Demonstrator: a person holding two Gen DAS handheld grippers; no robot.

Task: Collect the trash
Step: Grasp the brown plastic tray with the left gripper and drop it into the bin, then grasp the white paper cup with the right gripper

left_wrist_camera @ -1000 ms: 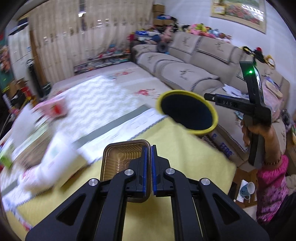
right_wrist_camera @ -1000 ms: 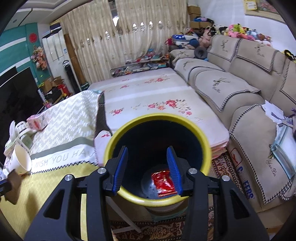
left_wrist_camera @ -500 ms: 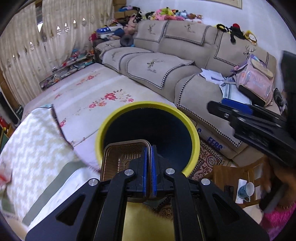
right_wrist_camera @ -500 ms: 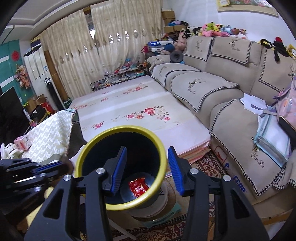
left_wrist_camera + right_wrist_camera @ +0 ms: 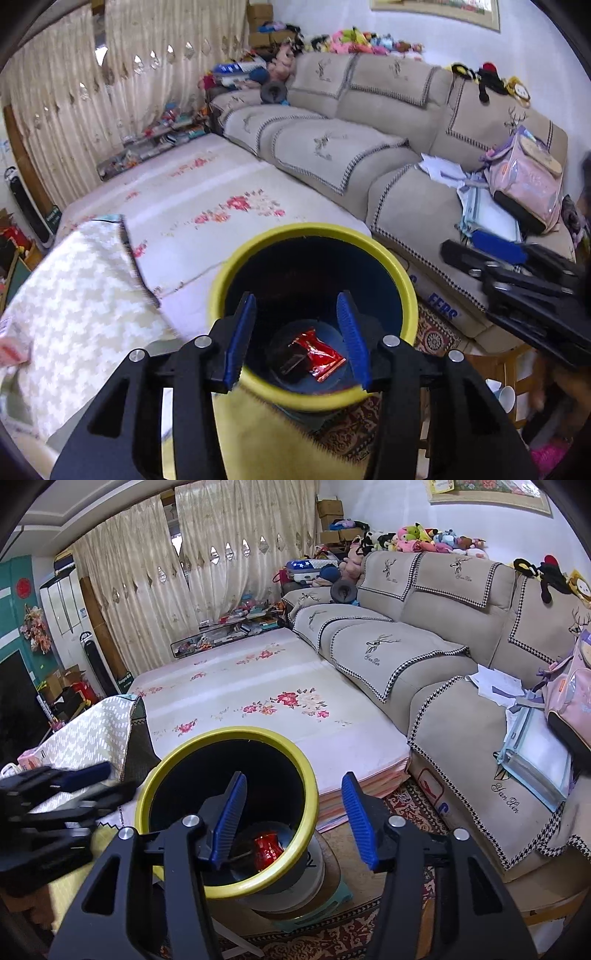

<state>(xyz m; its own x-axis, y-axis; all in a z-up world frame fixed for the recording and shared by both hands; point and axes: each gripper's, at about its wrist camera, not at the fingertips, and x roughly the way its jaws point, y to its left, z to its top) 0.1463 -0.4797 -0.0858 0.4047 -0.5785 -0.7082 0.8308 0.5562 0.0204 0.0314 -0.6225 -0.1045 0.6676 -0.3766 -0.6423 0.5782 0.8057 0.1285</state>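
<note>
A dark bin with a yellow rim (image 5: 236,273) stands on the floor below the table's edge. At its bottom lie a red wrapper (image 5: 319,354) and a dark brown plastic tray (image 5: 291,362). My left gripper (image 5: 295,306) hangs right over the bin's mouth, jaws opening, nothing between them. In the right wrist view the bin's rim (image 5: 221,738) is at lower left and the red wrapper (image 5: 267,845) shows inside. My right gripper (image 5: 294,781) hovers over the bin's right side, jaws opening and empty. Each gripper shows in the other's view: the right gripper (image 5: 517,273) and the left gripper (image 5: 55,790).
A beige sofa (image 5: 406,646) runs along the right, with papers and a pink backpack (image 5: 528,184) on it. A floral mat (image 5: 258,686) lies beyond the bin. The table's yellow cloth (image 5: 258,421) and patterned runner (image 5: 74,295) are at lower left. A patterned rug (image 5: 332,934) covers the floor.
My left gripper swung from over the table to above the bin, then opened and let go of the brown tray, which now lies in the bin. My right gripper shifted right and widened.
</note>
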